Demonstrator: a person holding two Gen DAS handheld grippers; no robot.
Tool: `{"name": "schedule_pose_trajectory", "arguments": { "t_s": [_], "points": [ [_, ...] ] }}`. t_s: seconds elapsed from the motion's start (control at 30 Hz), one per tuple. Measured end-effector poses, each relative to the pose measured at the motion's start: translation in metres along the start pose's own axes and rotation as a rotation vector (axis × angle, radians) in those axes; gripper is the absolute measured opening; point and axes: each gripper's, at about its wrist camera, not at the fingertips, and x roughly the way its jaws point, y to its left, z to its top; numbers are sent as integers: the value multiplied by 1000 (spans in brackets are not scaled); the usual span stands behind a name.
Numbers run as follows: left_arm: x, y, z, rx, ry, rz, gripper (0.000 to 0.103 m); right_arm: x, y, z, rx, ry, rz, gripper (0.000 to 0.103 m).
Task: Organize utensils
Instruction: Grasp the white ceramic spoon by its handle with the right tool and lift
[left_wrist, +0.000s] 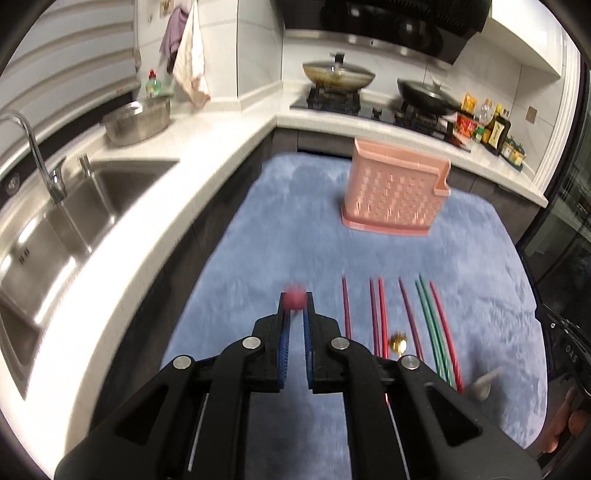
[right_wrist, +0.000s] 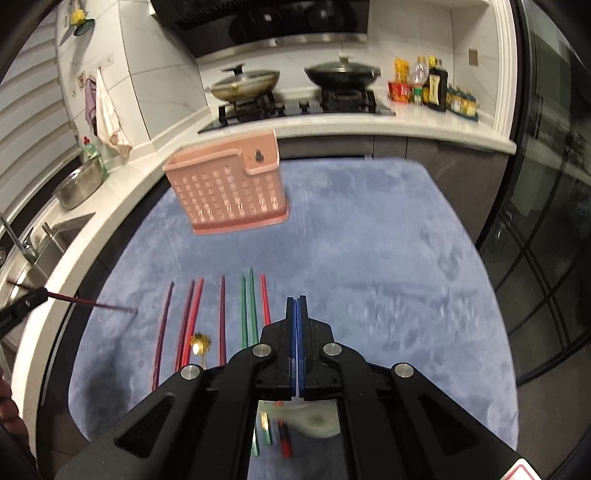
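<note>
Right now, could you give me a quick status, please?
Left gripper shut on a red chopstick, right gripper shut, empty. Seven chopsticks on the mat. Rack unobstructed.

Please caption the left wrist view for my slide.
Left gripper clamps a dark red chopstick above the blue mat.

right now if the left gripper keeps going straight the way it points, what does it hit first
Probably the bare blue mat, left of the pink basket. The left gripper, shut on a red chopstick, points down at it; depth is unclear.
</note>
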Motion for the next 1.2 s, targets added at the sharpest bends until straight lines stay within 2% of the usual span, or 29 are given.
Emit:
{"name": "schedule_pose_trajectory", "arguments": {
  "t_s": [0.13,0.27,0.33,0.47,0.6,0.77,1.2],
  "points": [
    [-4,-1,21,-1,-45,2,7,5,-3,13,-4,-18,-15,1],
    [-4,-1,25,-2,-53,-7,7,10,-6,5,-1,16,-6,2],
    [-1,-2,21,-3,-39,-10,7,12,-2,-5,-20,33,1,11],
    [5,-3,12,-7,-7,-21,7,17,12,-34,-60,81,21,40],
    [5,-8,3,-2,13,-31,7,29,34,-65,-137,147,41,42],
    [1,-15,-5,16,24,-34,7,46,50,-88,-180,197,47,42],
    [-3,-23,-9,17,46,-70,7,76,53,-101,-219,245,1,42]
  ]
}}
